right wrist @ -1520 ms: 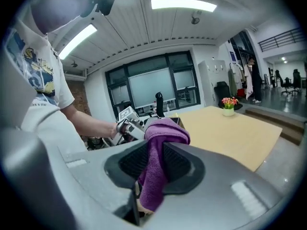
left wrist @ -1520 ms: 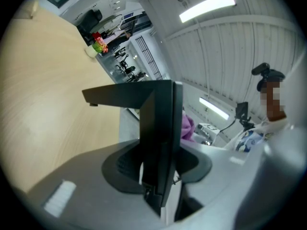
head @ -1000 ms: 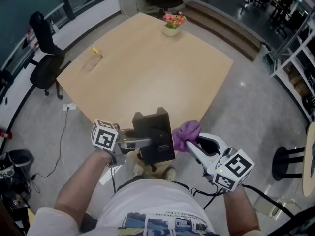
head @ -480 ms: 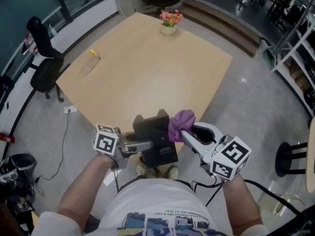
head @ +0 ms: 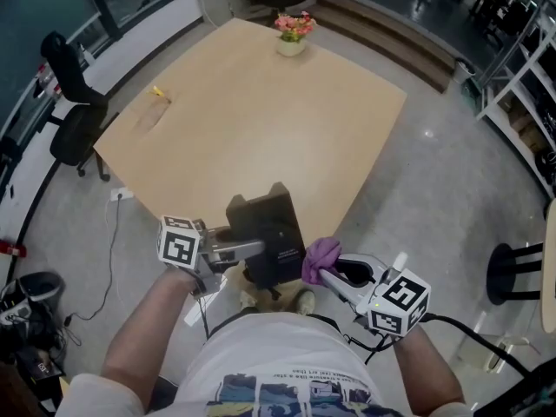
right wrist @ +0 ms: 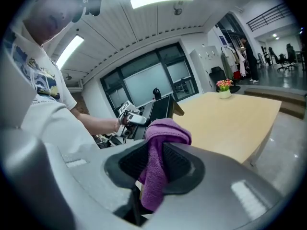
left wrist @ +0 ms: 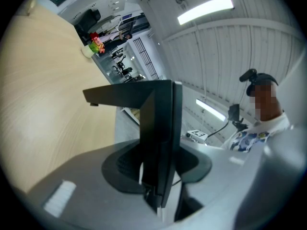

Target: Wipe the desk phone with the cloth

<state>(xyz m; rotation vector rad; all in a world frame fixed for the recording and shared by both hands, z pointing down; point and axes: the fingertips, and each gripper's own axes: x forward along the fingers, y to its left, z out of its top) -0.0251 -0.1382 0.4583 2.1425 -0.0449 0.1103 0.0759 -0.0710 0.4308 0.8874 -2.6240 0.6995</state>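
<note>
1. The left gripper (head: 254, 250) is clamped on the phone (head: 271, 233). Its own view shows the black slab edge-on between the pads, which pinch it from both sides.
2. The phone does not rest on the table (head: 261, 102). It hangs in the air just off the table's near corner, in front of the person's waist and above the floor.
3. This hold looks chosen for access. With the grip on the phone's left edge, its broad face and right side are left bare for wiping. Lifted off the table, its underside can be reached too.
4. The right gripper (head: 330, 274) is closed tight on the cloth (head: 320, 255). A purple bunch sticks out beyond the tips and a tail hangs down between the jaws.
5. I judge the bunch is left proud so that soft fabric, not the hard jaw, meets the plastic.
6. In the head view the cloth sits at the phone's lower right corner. I cannot tell whether it touches or lies just beside.
7. The wipe seems under way on that right edge; how much of the phone is done cannot be read.
8. A flower pot (head: 291, 35) stands at the table's far corner, well apart from the work.
</note>
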